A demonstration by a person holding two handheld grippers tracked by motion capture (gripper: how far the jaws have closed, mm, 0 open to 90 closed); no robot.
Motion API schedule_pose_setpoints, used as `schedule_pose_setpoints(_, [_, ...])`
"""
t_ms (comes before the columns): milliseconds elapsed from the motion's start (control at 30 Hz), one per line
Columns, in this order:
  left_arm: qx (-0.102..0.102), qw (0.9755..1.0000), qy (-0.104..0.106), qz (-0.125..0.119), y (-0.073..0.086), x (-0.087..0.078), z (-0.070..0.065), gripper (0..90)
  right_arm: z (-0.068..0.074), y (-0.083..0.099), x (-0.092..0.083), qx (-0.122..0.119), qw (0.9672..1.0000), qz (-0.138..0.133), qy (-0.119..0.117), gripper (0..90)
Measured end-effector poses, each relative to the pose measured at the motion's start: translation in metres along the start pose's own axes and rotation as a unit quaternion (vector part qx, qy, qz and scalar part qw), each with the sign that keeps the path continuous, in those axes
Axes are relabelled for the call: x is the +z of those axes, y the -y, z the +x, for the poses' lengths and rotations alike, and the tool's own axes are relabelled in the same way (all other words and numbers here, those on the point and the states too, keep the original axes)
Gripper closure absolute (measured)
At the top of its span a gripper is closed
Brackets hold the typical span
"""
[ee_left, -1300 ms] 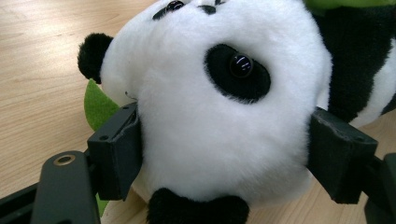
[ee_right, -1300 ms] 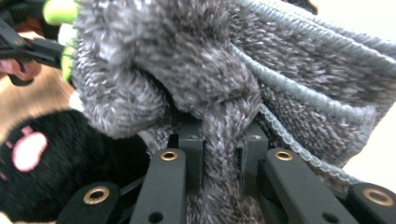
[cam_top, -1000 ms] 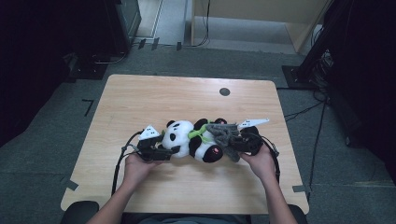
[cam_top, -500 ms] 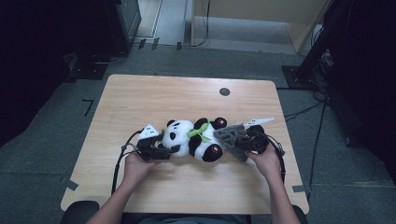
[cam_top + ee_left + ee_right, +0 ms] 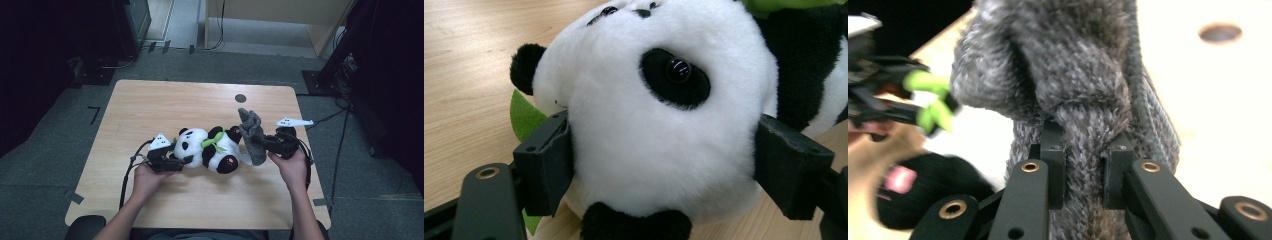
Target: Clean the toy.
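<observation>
At the near edge of the table (image 5: 150, 100), a person's two hands work a plush panda (image 5: 212, 147) lying on its side at mid-table, head toward 9 o'clock, feet toward 3. The left gripper (image 5: 172, 161), low on the wood at the 9 o'clock side of the toy, has its jaws spread wide and pressed into both cheeks of the panda's head (image 5: 659, 125), apparently to pin the toy down while the other hand pulls. The right gripper (image 5: 267, 143), at the 3 o'clock side, pinches a fold of a grey knit sock (image 5: 251, 135) between nearly closed jaws; the right gripper view shows the pads biting into the bunched knit (image 5: 1083, 160). The sock stands lifted off the table just beside the panda's feet, its open end pointing toward 12 o'clock, seemingly held up to go onto or come off a foot. Farther off, at 12 o'clock, a dark round hole (image 5: 240, 98) marks the tabletop.
</observation>
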State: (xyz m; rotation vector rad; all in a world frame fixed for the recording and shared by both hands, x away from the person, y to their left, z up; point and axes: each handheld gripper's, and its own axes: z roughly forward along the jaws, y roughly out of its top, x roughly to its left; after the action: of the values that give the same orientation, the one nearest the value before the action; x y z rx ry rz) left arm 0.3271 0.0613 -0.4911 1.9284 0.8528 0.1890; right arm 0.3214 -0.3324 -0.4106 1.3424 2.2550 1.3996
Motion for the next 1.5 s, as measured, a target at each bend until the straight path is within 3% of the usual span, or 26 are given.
schedule_pose_setpoints(133, [0.004,1.0000,-0.004,-0.002,0.001,-0.001,-0.002,18.6,0.030,-0.024,0.016,-0.056,0.9980,0.012,-0.024,78.0])
schedule_pose_setpoints(367, [0.000,1.0000,-0.006,-0.007,0.001,-0.001,-0.003,18.6,0.052,-0.051,0.042,-0.088,0.9941,0.038,-0.050,77.8])
schedule_pose_setpoints(500, [-0.003,0.9999,-0.007,-0.014,0.002,0.000,-0.003,18.6,0.068,-0.068,0.064,-0.113,0.9896,0.057,-0.068,77.7])
schedule_pose_setpoints(600, [-0.007,0.9997,-0.006,-0.022,0.003,0.000,-0.002,18.6,0.084,-0.079,0.090,-0.132,0.9840,0.089,-0.080,77.8])
schedule_pose_setpoints(633, [-0.009,0.9996,-0.007,-0.024,0.003,0.000,-0.002,18.6,0.084,-0.079,0.090,-0.132,0.9840,0.089,-0.080,77.8])
schedule_pose_setpoints(733, [-0.014,0.9993,-0.009,-0.032,0.003,0.001,-0.003,18.7,0.096,-0.082,0.110,-0.144,0.9785,0.120,-0.086,77.7])
schedule_pose_setpoints(900, [-0.022,0.9990,-0.009,-0.039,0.003,0.001,-0.002,20.2,0.111,-0.081,0.130,-0.159,0.9708,0.154,-0.093,77.7])
schedule_pose_setpoints(1100, [-0.032,0.9984,-0.007,-0.046,0.003,0.002,-0.002,22.7,0.128,-0.074,0.145,-0.165,0.9625,0.182,-0.115,77.9])
schedule_pose_setpoints(1167, [-0.031,0.9985,-0.010,-0.044,0.003,0.002,-0.003,23.8,0.135,-0.069,0.151,-0.180,0.9587,0.192,-0.108,77.5])
schedule_pose_setpoints(1300, [-0.029,0.9986,-0.014,-0.042,0.003,0.002,-0.004,27.0,0.136,-0.066,0.155,-0.190,0.9588,0.188,-0.097,77.6])
schedule_pose_setpoints(1367, [-0.026,0.9986,-0.020,-0.042,0.003,0.002,-0.006,33.8,0.133,-0.066,0.155,-0.194,0.9593,0.185,-0.089,78.3])
schedule_pose_setpoints(1500, [-0.026,0.9985,-0.021,-0.043,0.003,0.002,-0.008,38.6,0.129,-0.067,0.153,-0.199,0.9600,0.180,-0.080,78.7])
